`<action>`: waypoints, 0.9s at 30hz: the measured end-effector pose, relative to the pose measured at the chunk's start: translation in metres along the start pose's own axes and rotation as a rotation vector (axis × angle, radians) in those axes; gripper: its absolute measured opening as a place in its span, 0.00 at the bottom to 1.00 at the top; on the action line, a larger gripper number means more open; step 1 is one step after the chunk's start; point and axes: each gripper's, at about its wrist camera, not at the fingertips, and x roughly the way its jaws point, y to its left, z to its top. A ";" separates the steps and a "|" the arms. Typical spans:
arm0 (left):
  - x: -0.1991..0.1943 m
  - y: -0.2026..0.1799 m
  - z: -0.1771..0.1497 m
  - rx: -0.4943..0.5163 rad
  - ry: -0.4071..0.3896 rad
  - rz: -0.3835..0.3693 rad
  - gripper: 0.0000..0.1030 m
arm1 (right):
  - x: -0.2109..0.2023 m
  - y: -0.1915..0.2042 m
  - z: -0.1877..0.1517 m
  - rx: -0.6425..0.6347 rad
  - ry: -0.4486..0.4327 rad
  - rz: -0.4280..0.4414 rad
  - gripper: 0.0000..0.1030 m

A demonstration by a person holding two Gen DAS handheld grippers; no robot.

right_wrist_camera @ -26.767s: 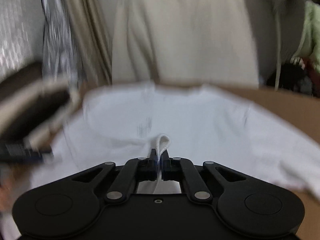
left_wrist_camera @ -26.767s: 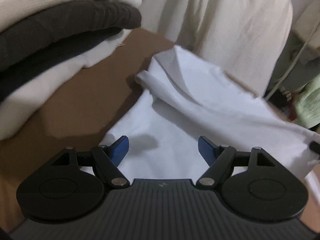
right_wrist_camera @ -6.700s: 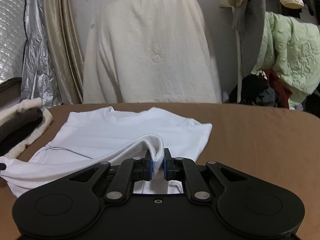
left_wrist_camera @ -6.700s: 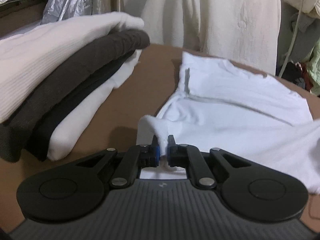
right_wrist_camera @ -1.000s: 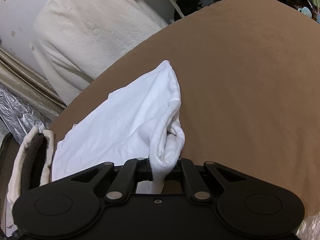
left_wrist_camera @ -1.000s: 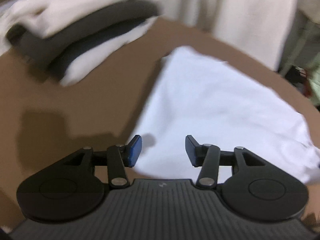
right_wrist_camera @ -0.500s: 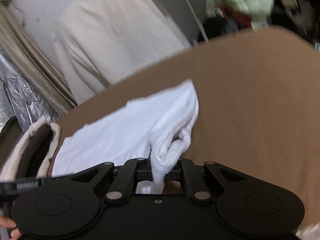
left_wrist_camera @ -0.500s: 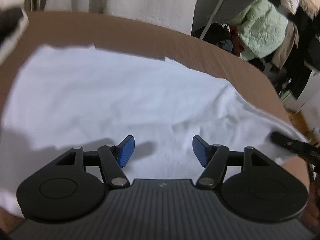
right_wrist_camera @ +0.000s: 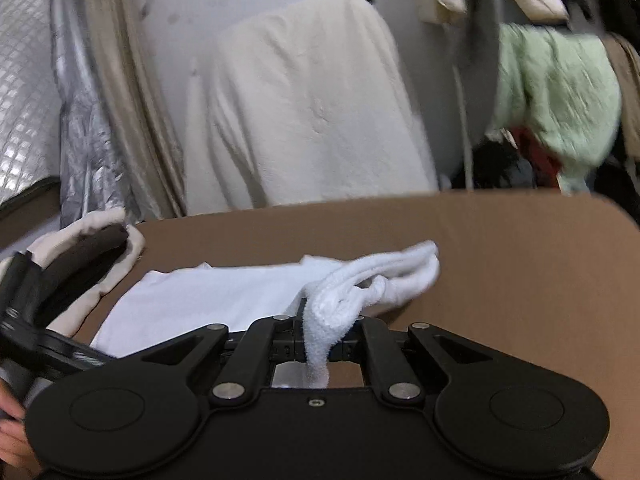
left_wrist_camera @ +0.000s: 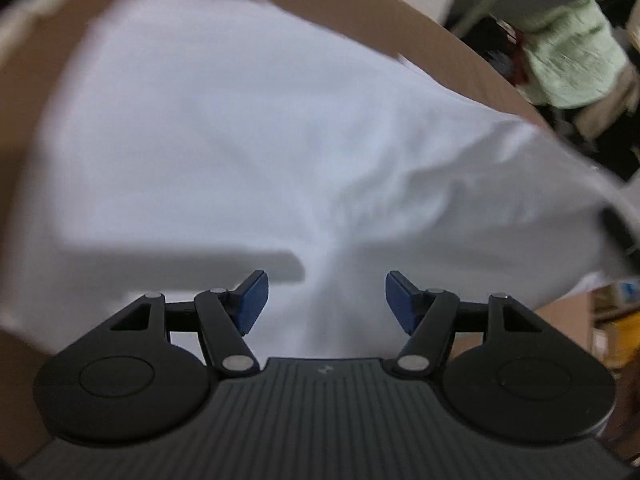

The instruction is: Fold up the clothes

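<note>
A white shirt (left_wrist_camera: 240, 140) lies folded on the brown table (right_wrist_camera: 520, 260). It fills most of the left wrist view. My left gripper (left_wrist_camera: 326, 300) hovers over its near part, pointing steeply down, jaws open and nothing between the blue pads (left_wrist_camera: 252, 304). My right gripper (right_wrist_camera: 320, 344) is shut on a bunched edge of the shirt (right_wrist_camera: 380, 276) and holds that edge lifted above the table. The rest of the shirt (right_wrist_camera: 208, 296) trails flat to the left. The left gripper's black body (right_wrist_camera: 24, 320) shows at the left edge of the right wrist view.
A stack of folded cream and dark clothes (right_wrist_camera: 88, 256) sits at the table's left end. Behind the table stands a cream-covered chair (right_wrist_camera: 312, 100), with a green garment (right_wrist_camera: 556, 100) hanging to the right. Bare brown table lies to the right of the shirt.
The left gripper swung from the shirt's left edge to above its middle and its jaws widened. The right gripper rolled level and rose, lifting the shirt's edge.
</note>
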 end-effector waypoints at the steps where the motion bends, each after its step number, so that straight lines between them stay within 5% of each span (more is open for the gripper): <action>1: -0.015 0.013 0.000 0.014 -0.044 0.053 0.63 | 0.001 0.011 0.009 -0.037 -0.007 0.023 0.07; 5: -0.055 0.079 -0.011 -0.131 -0.204 0.039 0.63 | 0.011 0.072 0.036 -0.220 -0.019 0.160 0.08; 7: -0.056 0.116 -0.011 -0.257 -0.200 -0.069 0.63 | 0.021 0.112 0.037 -0.339 -0.009 0.254 0.08; 10: -0.053 0.158 -0.007 -0.403 -0.201 -0.167 0.62 | 0.049 0.166 0.018 -0.467 0.052 0.340 0.07; 13: -0.061 0.193 -0.013 -0.527 -0.312 -0.135 0.61 | 0.090 0.201 -0.013 -0.495 0.175 0.366 0.07; 19: -0.048 0.221 0.000 -0.499 -0.219 -0.173 0.61 | 0.148 0.215 -0.061 -0.377 0.334 0.347 0.07; 22: -0.039 0.211 0.002 -0.477 -0.200 -0.182 0.61 | 0.139 0.216 -0.062 -0.344 0.282 0.345 0.07; 27: -0.058 0.209 0.005 -0.450 -0.321 -0.292 0.61 | 0.106 0.220 -0.053 -0.338 0.135 0.364 0.08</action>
